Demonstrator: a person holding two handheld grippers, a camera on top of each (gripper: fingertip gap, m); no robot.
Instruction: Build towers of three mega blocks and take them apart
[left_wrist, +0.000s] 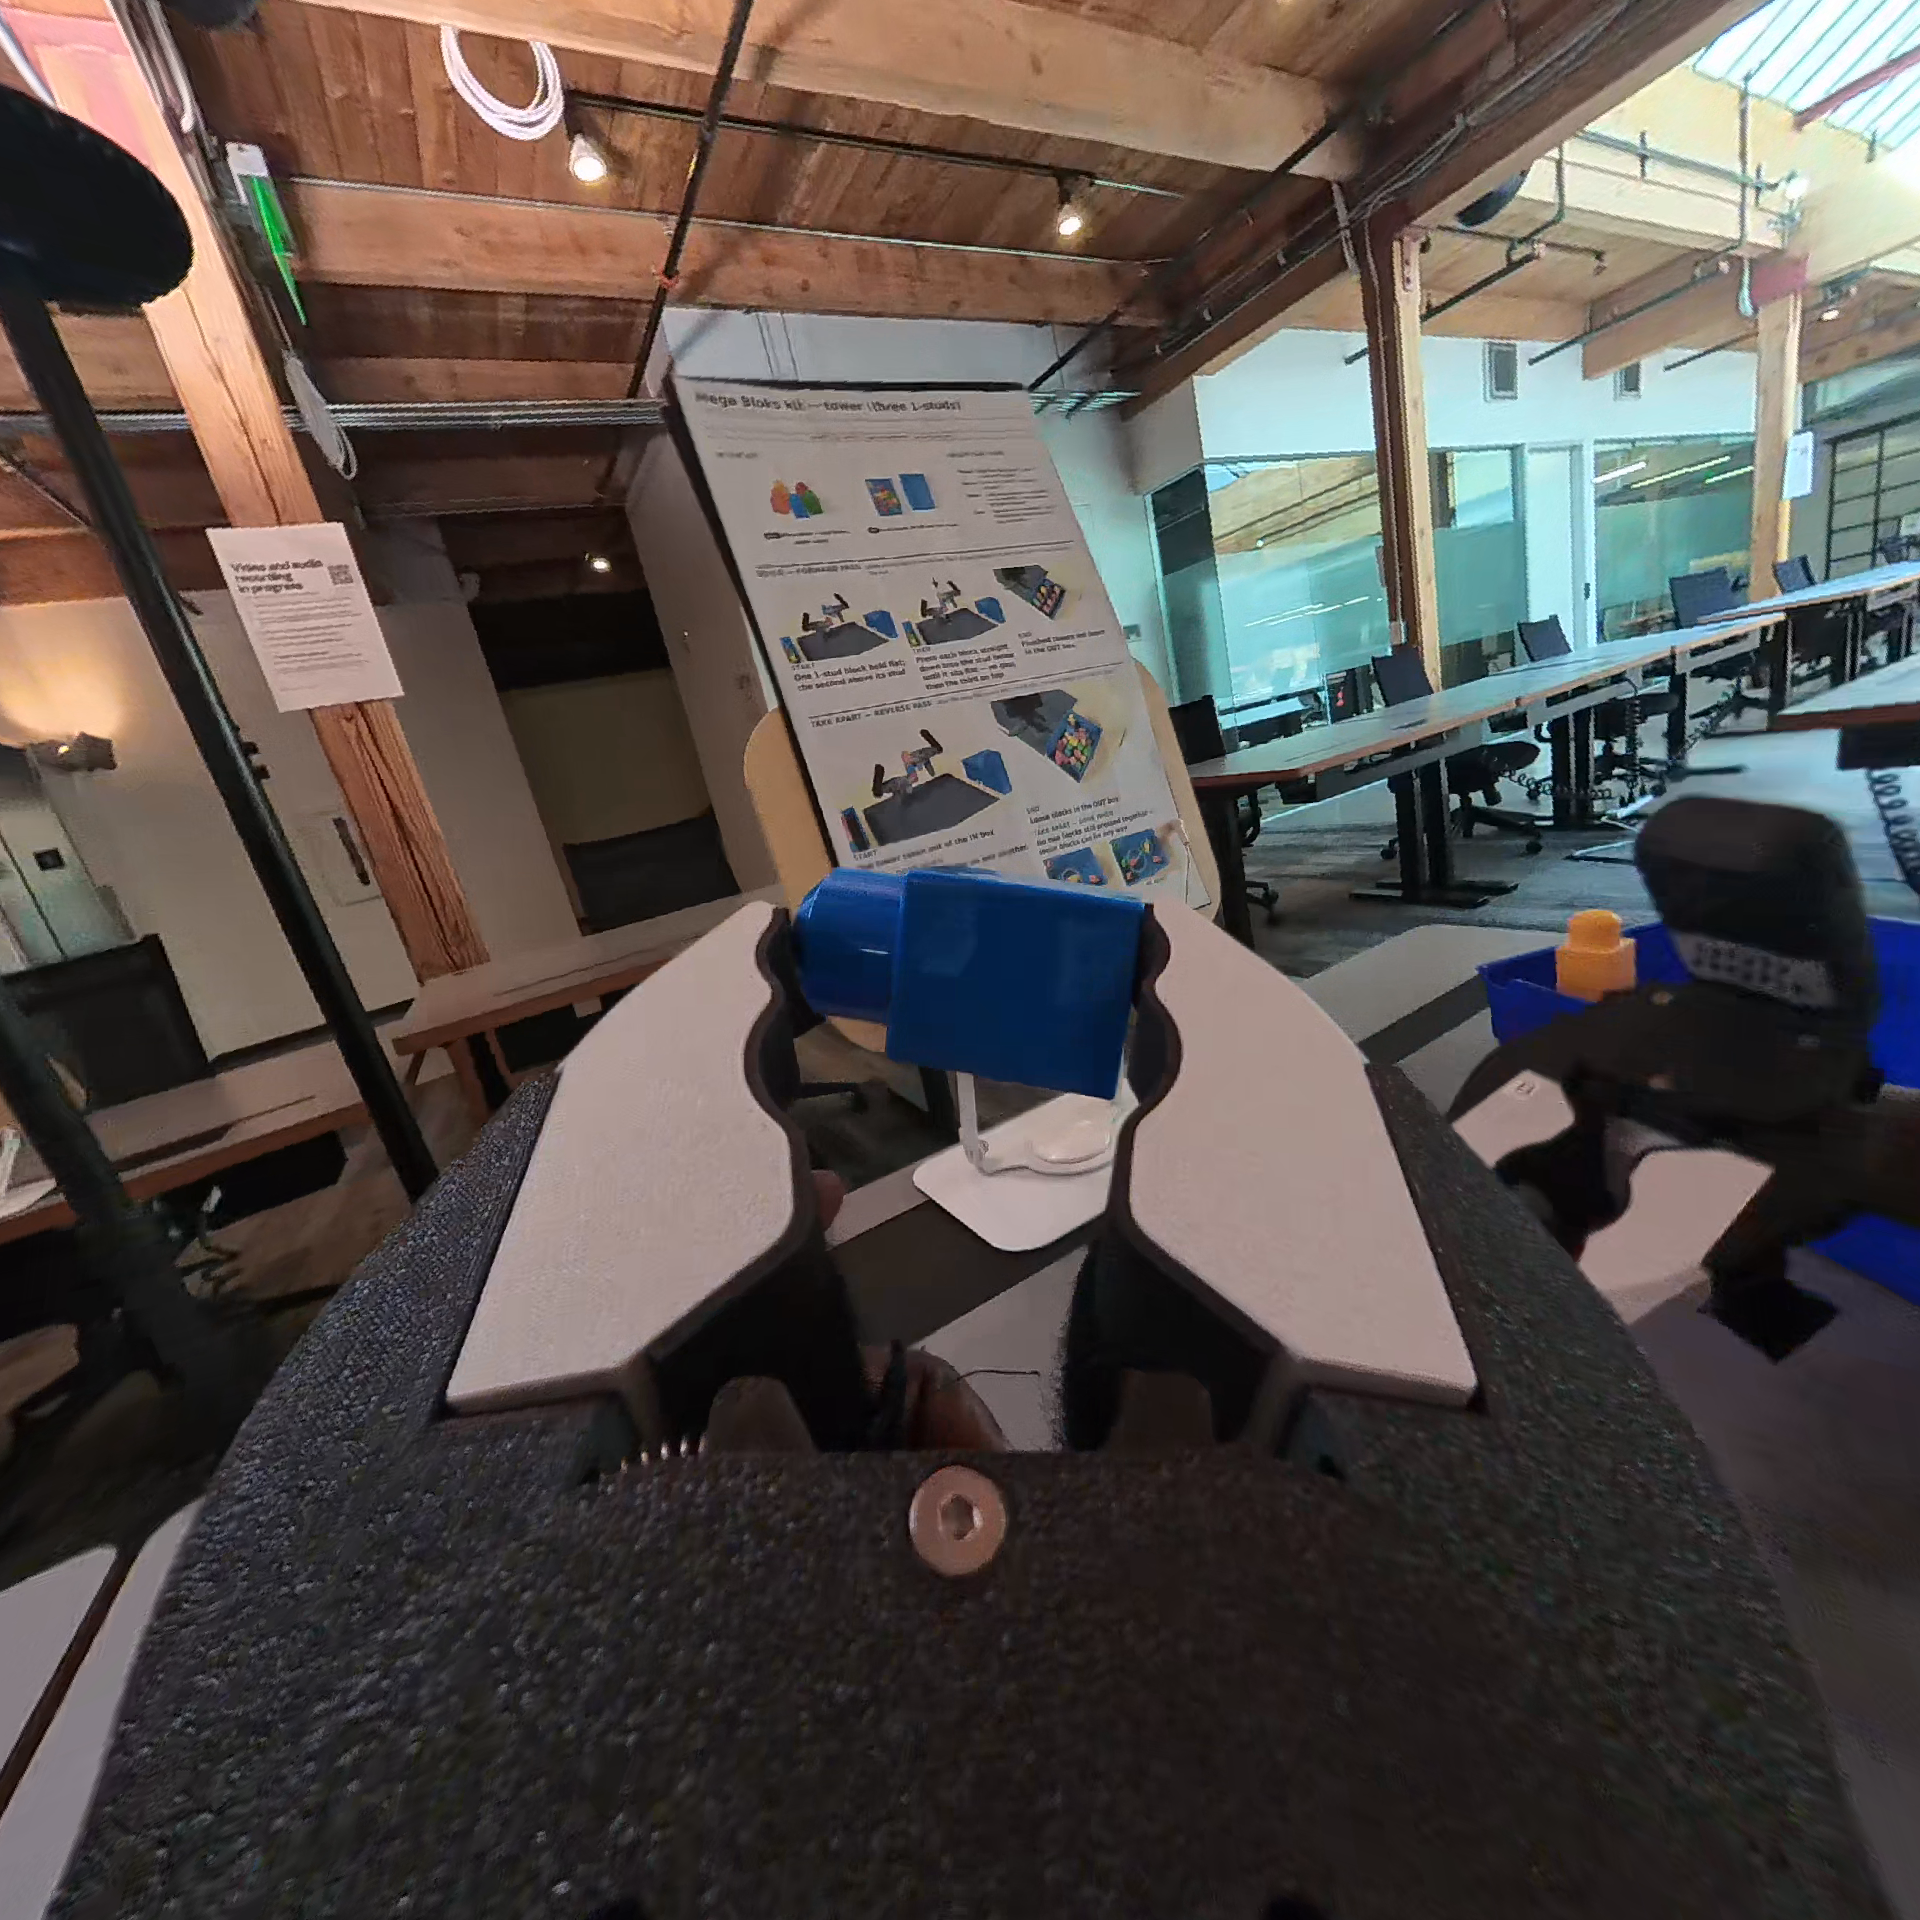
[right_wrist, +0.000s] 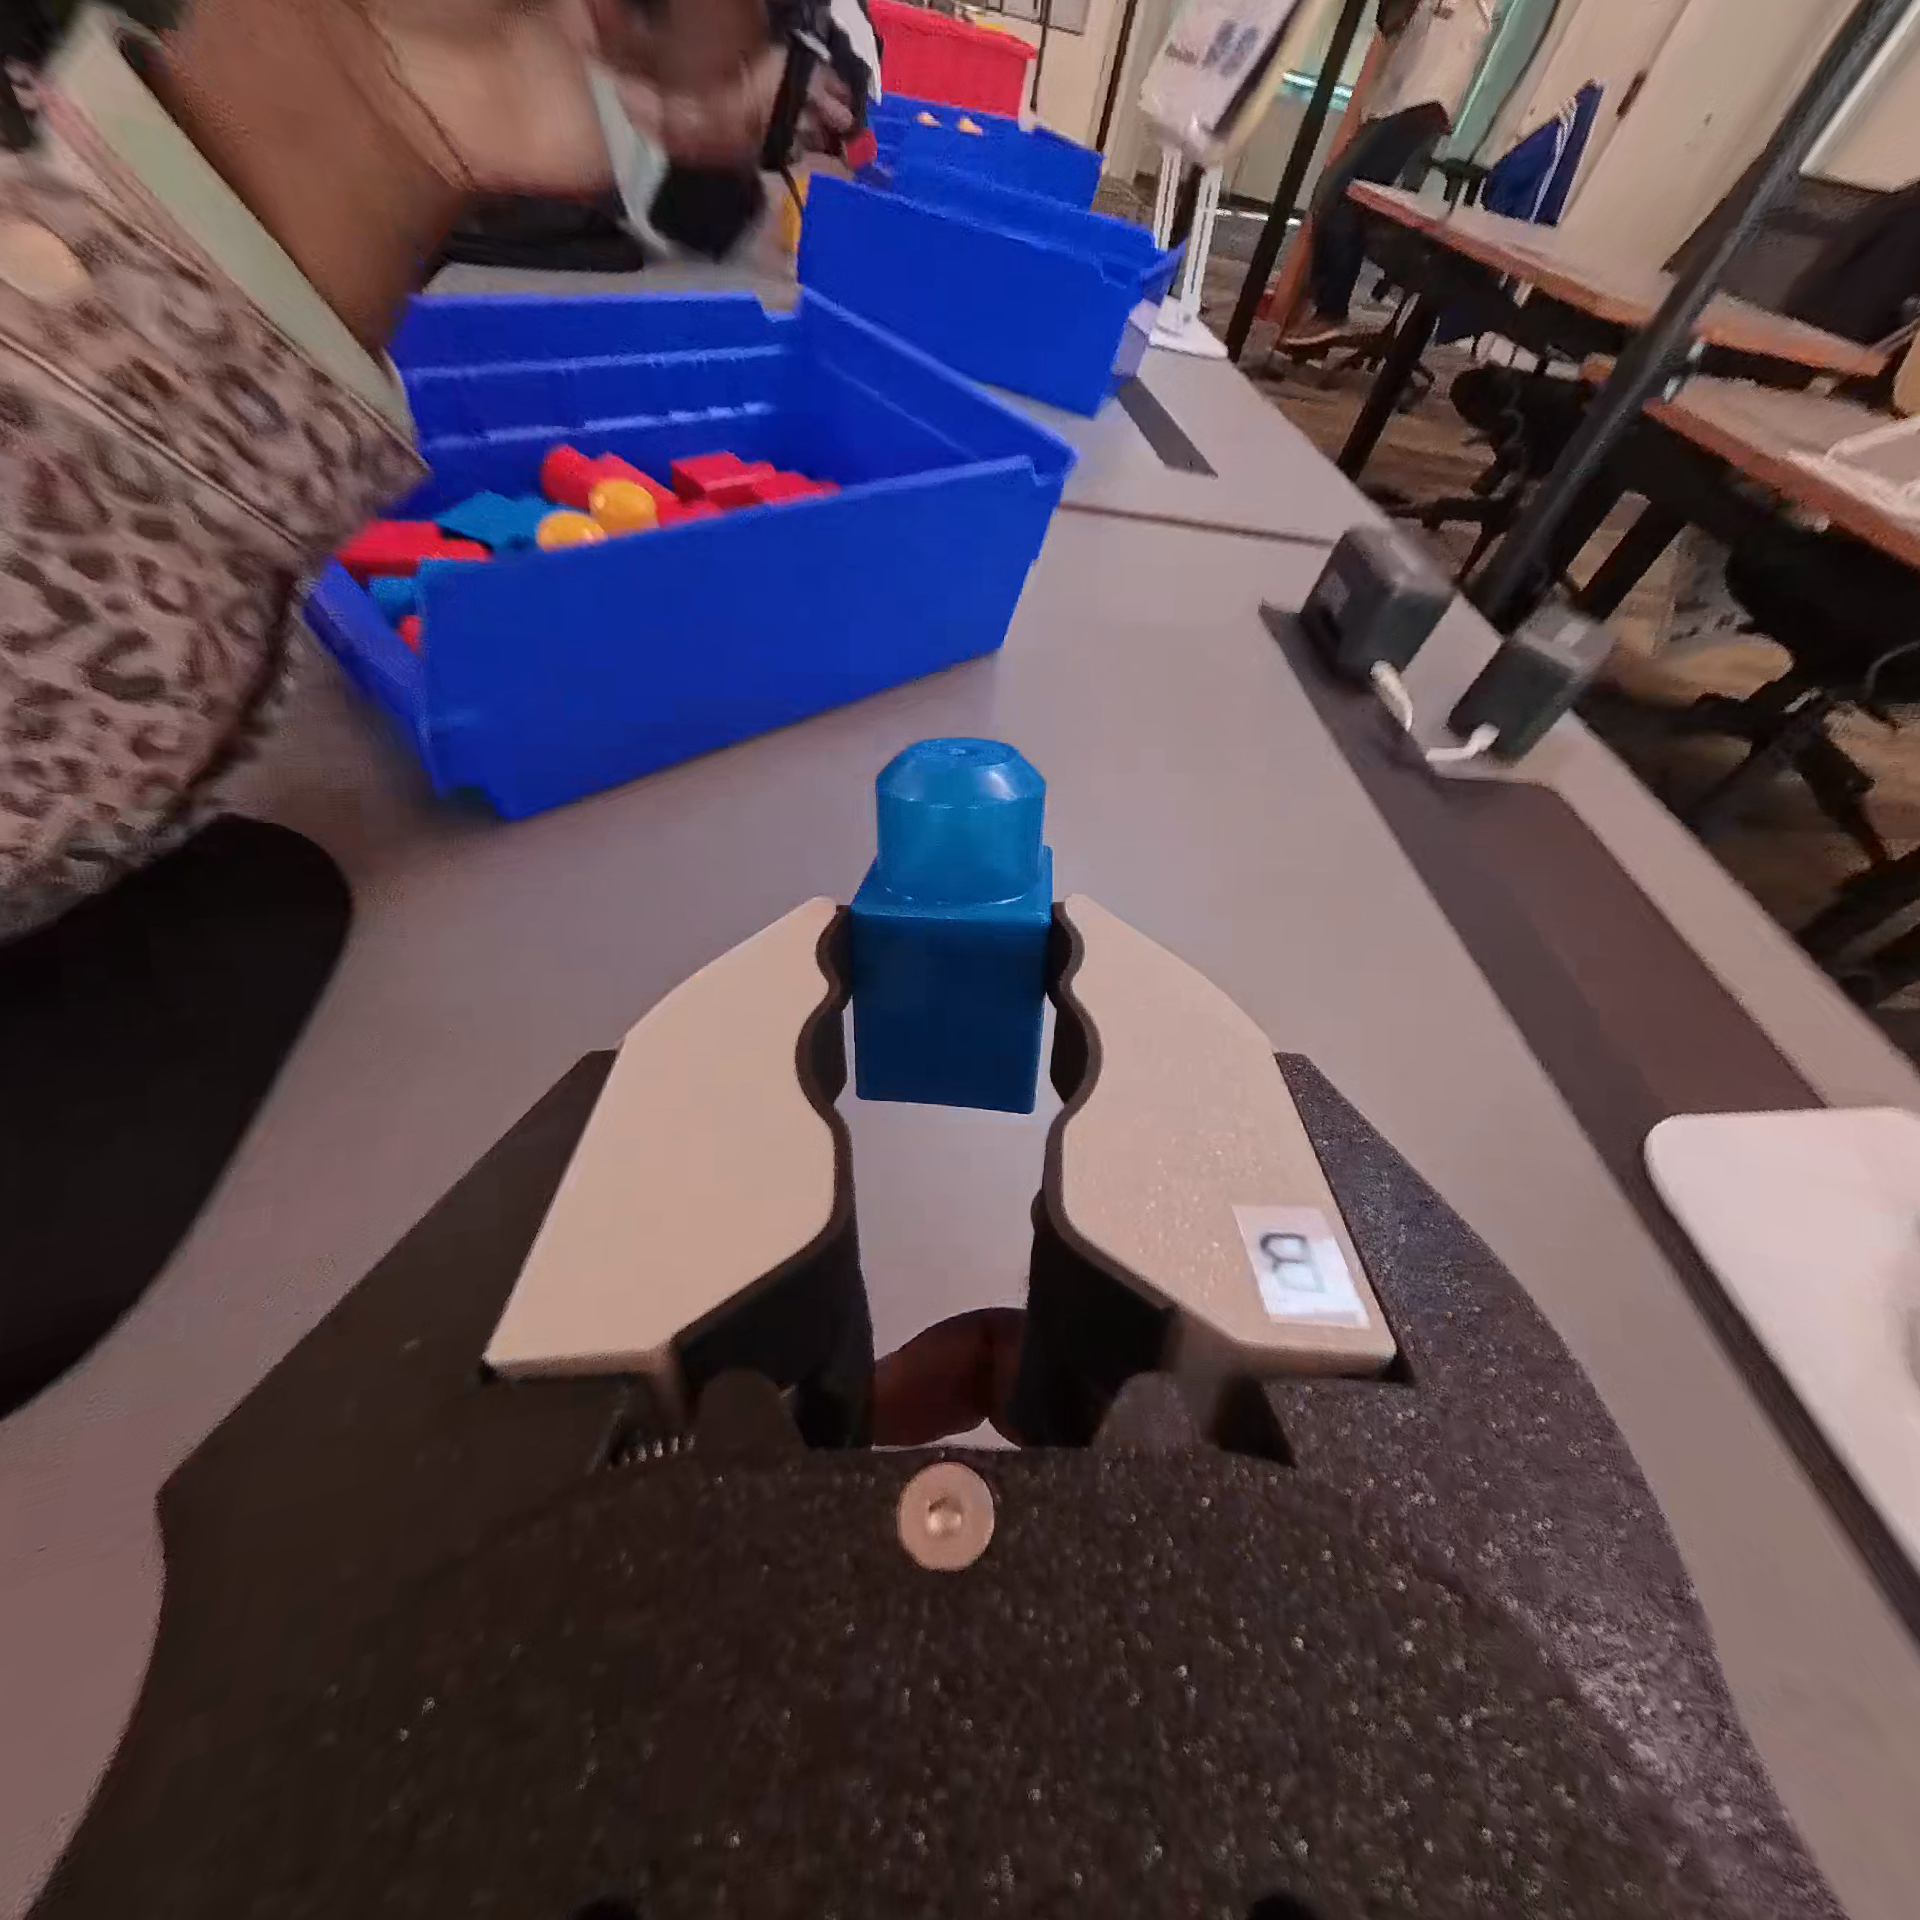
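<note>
Dark blue block: (left_wrist: 977, 977) you hold it in your left gripper (left_wrist: 961, 971), lying sideways with the stud pointing to 9 o'clock, lifted clear of the bench.
Left jaws: pinched on that block's two flat sides.
Lighter blue block: (right_wrist: 951, 956) upright in your right gripper (right_wrist: 948, 977), stud at 12 o'clock, above the grey bench (right_wrist: 1195, 831).
Right jaws: narrow, clamped on this block's body.
Blue bin: (right_wrist: 727, 623) at 11 o'clock from your right gripper, holding red, yellow and blue blocks.
Instruction sheet: (left_wrist: 935, 644) propped up at 12 o'clock beyond your left gripper.
</note>
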